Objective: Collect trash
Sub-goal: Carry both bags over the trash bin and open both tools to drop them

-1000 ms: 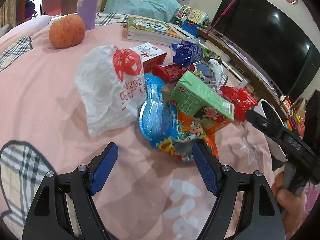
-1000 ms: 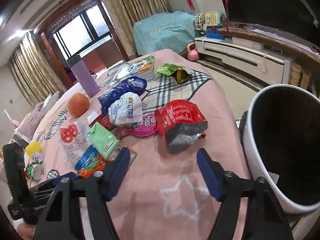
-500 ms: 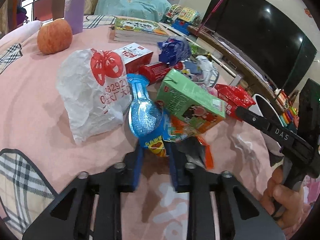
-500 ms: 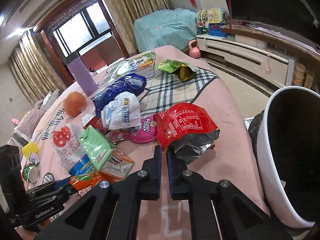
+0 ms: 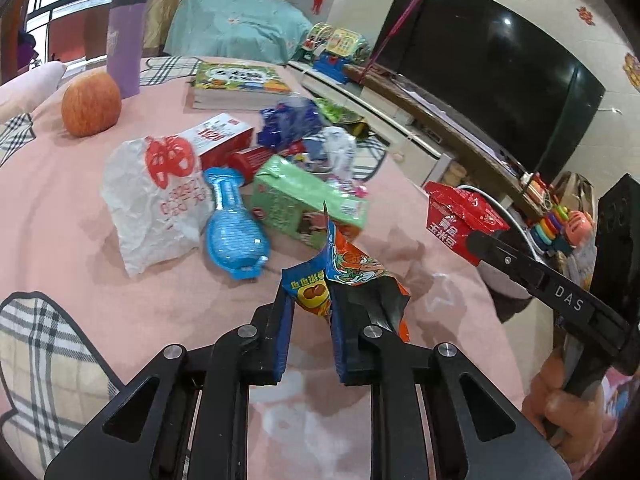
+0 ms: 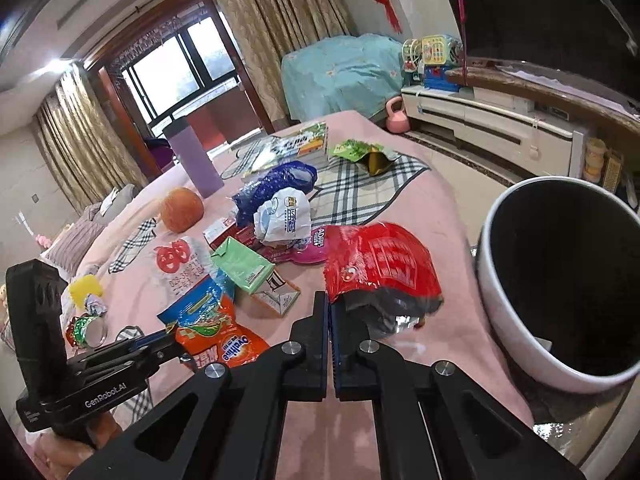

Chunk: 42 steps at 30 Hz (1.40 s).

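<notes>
My left gripper [image 5: 311, 304] is shut on an orange and blue snack wrapper [image 5: 348, 272] and holds it lifted off the pink tablecloth; the wrapper also shows in the right wrist view [image 6: 212, 332]. My right gripper [image 6: 330, 312] is shut on the edge of a red snack bag [image 6: 380, 264], which also shows in the left wrist view [image 5: 460, 216]. A white bin [image 6: 560, 280] with a dark inside stands just right of the red bag.
On the table lie a white paper bag [image 5: 160, 192], a blue plastic bottle [image 5: 232, 232], a green carton [image 5: 304, 204], a red box [image 5: 220, 136], an apple [image 5: 91, 109], books [image 5: 240, 84] and a purple cup [image 5: 125, 40]. A TV [image 5: 500, 80] stands to the right.
Both grippers went from wide open to shut. The left one closed on the orange and blue wrapper and lifted it; the right one closed on the red bag and raised it slightly.
</notes>
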### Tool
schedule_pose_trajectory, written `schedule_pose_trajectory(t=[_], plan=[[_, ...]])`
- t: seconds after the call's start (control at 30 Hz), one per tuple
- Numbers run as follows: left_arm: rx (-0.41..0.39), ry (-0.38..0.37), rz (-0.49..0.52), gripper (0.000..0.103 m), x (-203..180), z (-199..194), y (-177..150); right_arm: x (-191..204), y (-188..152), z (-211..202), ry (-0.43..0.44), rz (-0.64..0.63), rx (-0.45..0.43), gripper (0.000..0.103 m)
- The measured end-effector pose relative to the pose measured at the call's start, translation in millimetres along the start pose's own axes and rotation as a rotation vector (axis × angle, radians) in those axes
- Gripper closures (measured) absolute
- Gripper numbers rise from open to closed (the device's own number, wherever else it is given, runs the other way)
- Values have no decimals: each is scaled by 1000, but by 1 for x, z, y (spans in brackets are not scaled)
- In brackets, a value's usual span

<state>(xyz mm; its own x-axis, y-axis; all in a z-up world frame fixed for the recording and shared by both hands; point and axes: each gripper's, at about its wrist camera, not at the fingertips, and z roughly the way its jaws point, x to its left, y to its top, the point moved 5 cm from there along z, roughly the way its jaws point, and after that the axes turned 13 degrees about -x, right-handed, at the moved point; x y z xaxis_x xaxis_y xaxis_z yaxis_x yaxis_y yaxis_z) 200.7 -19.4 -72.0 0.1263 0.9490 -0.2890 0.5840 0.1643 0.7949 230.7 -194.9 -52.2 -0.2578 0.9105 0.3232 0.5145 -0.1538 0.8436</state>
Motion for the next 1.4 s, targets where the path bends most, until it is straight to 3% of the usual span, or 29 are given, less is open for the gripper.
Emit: schedule_pose_trajectory(t=[0.67,1.4], plan=[[12,-110,67,87,-72,3,1,-64,5,-76,-116,72,-82,102],[25,-191,144,87,-141,33,14,-114,11,-92,-185,110,-106,102]])
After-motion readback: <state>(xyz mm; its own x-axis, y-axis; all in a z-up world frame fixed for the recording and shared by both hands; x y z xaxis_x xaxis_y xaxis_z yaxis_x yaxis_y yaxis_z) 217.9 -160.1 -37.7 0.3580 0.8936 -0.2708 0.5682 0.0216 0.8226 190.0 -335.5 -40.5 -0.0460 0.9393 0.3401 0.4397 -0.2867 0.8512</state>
